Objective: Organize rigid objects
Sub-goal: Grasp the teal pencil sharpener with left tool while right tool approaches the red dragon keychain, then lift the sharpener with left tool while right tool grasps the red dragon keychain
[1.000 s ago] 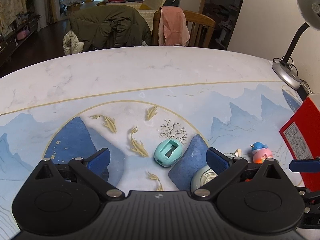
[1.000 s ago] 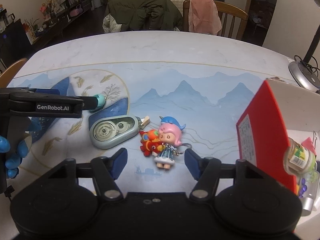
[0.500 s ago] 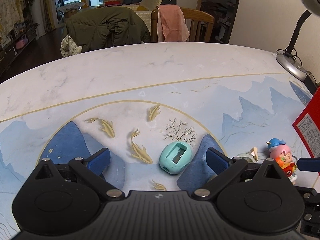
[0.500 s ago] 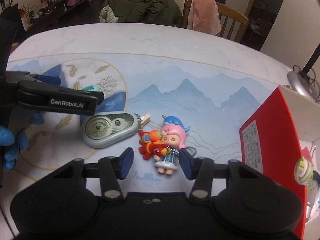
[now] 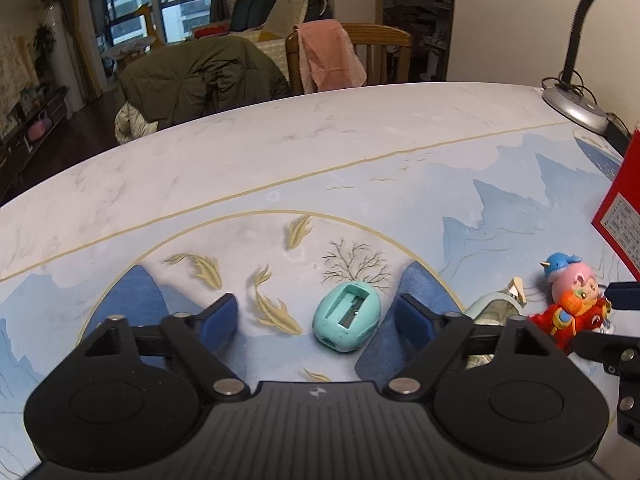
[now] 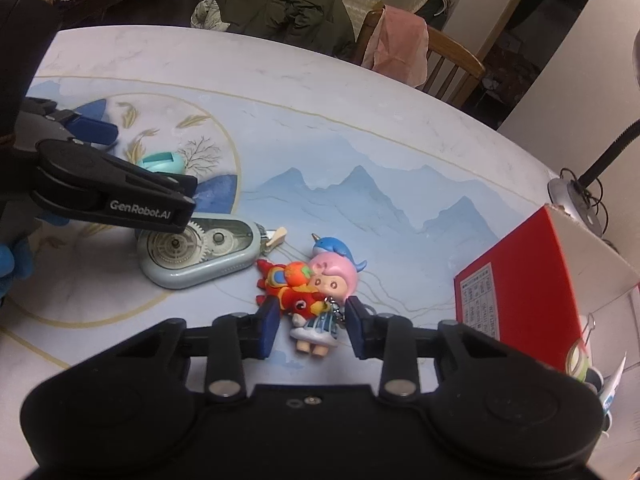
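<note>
Right wrist view: my right gripper (image 6: 311, 322) has just been closing around the pink-haired doll keychain (image 6: 326, 300), fingers flanking it, not yet pressing. My left gripper (image 5: 316, 316), still spread though narrowing, has dropped over the mint egg-shaped pencil sharpener (image 5: 347, 322). Both pickups look imminent; the red cardboard box (image 6: 516, 280) likely awaits them. All lies on a marble-look table (image 5: 280, 148) printed with blue mountains, a wooden chair (image 5: 376, 46) beyond.
</note>
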### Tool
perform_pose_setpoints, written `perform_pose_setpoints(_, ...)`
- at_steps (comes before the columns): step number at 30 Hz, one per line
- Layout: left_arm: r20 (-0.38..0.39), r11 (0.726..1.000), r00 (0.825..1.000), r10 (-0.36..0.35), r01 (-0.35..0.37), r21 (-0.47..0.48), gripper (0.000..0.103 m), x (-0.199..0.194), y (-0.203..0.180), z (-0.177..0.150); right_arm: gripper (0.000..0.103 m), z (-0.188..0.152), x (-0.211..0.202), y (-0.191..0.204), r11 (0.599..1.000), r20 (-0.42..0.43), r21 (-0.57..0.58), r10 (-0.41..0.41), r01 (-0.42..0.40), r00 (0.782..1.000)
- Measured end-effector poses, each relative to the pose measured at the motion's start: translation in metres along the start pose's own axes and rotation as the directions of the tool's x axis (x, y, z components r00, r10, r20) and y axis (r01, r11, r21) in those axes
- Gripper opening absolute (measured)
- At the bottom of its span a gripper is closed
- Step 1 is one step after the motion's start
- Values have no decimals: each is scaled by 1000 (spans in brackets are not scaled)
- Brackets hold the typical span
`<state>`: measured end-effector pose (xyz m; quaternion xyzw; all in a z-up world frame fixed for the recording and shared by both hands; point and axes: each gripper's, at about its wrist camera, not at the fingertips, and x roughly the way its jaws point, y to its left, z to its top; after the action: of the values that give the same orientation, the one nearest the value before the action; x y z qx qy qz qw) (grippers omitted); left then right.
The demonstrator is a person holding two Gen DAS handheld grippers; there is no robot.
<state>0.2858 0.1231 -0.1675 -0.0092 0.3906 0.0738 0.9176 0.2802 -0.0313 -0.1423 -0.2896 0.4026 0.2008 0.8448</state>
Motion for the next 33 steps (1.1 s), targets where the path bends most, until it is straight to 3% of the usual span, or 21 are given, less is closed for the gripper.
perform_pose_setpoints(2, 9, 1000, 1000, -5, 5, 14, 75, -1, -3, -1, 30, -1, 0, 2, 1000, 4, -13, -11, 11, 1000)
perform_pose_setpoints(7, 20, 999, 999, -25, 24, 37, 42, -4, -6, 1, 21, -2, -3, 1, 1000, 14, -20, -17, 17, 1000)
perform_pose_setpoints(10, 20, 998, 999, -37, 36, 51, 33, -5, -8, 1, 19, -3, -5, 0, 1000, 19, -18, -14, 14, 1000)
perform_pose_setpoints(23, 10, 998, 998, -61, 61, 30, 33, -22, -5, -1, 17, -8, -26, -19, 999, 58, 42, -11, 9, 998)
perform_pose_setpoints(25, 10, 998, 998, -64, 64, 25, 33, -28, -6, -1, 2, -10, -32, -24, 998, 61, 59, -3, -1, 998)
perform_pose_setpoints(33, 26, 996, 996, -85, 86, -7, 33, -55, -7, -1, 0, -19, -51, -41, 993, 86, 117, 18, -28, 996)
